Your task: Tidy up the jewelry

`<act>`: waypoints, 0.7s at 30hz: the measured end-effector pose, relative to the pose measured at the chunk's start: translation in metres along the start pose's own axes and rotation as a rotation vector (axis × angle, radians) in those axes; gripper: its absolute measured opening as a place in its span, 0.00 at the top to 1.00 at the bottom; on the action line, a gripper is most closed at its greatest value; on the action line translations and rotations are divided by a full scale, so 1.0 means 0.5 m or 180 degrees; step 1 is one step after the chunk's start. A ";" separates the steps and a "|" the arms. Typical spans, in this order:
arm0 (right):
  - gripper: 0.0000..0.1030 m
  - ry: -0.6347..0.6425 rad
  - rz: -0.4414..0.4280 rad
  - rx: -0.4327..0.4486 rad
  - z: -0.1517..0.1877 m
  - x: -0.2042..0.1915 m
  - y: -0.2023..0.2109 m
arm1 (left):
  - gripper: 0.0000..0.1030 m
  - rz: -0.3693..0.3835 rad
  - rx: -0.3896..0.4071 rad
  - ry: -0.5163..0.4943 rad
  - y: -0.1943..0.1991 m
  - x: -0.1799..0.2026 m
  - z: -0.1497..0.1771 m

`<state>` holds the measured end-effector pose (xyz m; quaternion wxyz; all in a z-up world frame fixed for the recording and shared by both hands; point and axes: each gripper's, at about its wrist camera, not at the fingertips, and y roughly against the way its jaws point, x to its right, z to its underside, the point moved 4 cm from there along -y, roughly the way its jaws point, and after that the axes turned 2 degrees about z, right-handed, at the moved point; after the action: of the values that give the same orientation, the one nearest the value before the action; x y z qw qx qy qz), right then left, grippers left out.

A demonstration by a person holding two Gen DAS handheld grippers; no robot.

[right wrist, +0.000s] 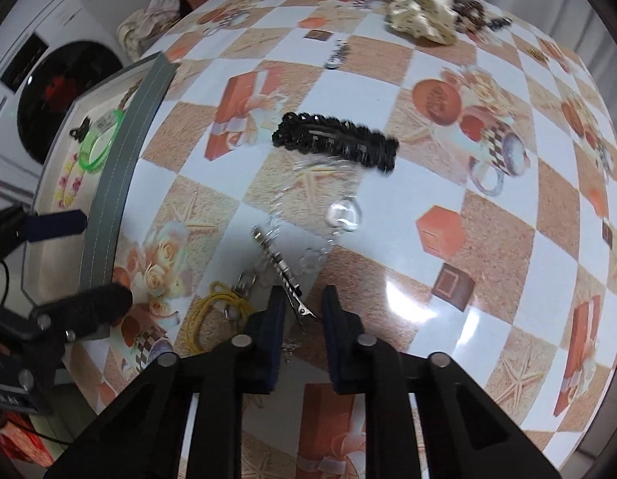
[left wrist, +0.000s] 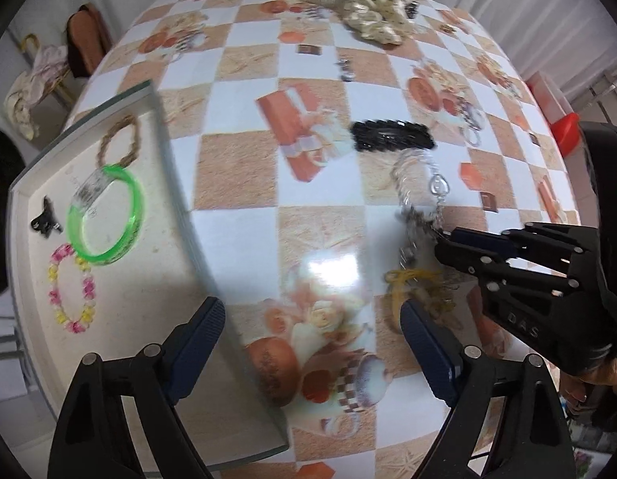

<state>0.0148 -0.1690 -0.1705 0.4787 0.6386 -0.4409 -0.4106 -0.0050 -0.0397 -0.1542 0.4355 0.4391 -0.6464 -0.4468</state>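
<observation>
Looking down along my right gripper [right wrist: 302,305], I see its blue pads drawn close together with a narrow gap left between them; a silver alligator hair clip [right wrist: 282,269] lies with its tail end in that gap, though I cannot tell whether the pads actually press on it. The clip runs off toward 11 o'clock from the fingertips. At 9 o'clock of them lies a yellow elastic cord [right wrist: 212,311], and toward 12 o'clock a clear chain with a heart-shaped charm [right wrist: 344,211], then a black beaded snap clip [right wrist: 336,145] beyond it.

My left gripper [left wrist: 308,319] is spread wide and holds nothing, hanging above the checked surface [left wrist: 236,167] by the tray's edge. The white tray [left wrist: 149,279] sits at 10 o'clock of it and holds a green bangle [left wrist: 107,215], a pink-and-yellow bead bracelet [left wrist: 71,287], a braided rope bracelet [left wrist: 119,139] and a small black clip [left wrist: 45,221]. A cream scrunchie [left wrist: 376,18] rests at the far edge, near 1 o'clock.
</observation>
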 end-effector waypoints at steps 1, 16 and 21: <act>0.91 -0.0051 0.0007 0.0002 0.002 0.006 0.001 | 0.10 0.0014 -0.0012 -0.0005 -0.003 0.005 -0.002; 0.91 -0.0777 -0.0309 0.0063 0.018 0.067 0.014 | 0.42 0.0165 -0.0312 -0.0330 -0.080 0.086 0.000; 0.91 -0.0915 -0.0377 0.0093 0.015 0.073 0.022 | 0.58 0.0190 -0.0308 -0.0409 -0.079 0.095 -0.002</act>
<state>0.0158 -0.2077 -0.1649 0.3762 0.6050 -0.4724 -0.5189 -0.0084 -0.0939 -0.1841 0.4269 0.3685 -0.6635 -0.4916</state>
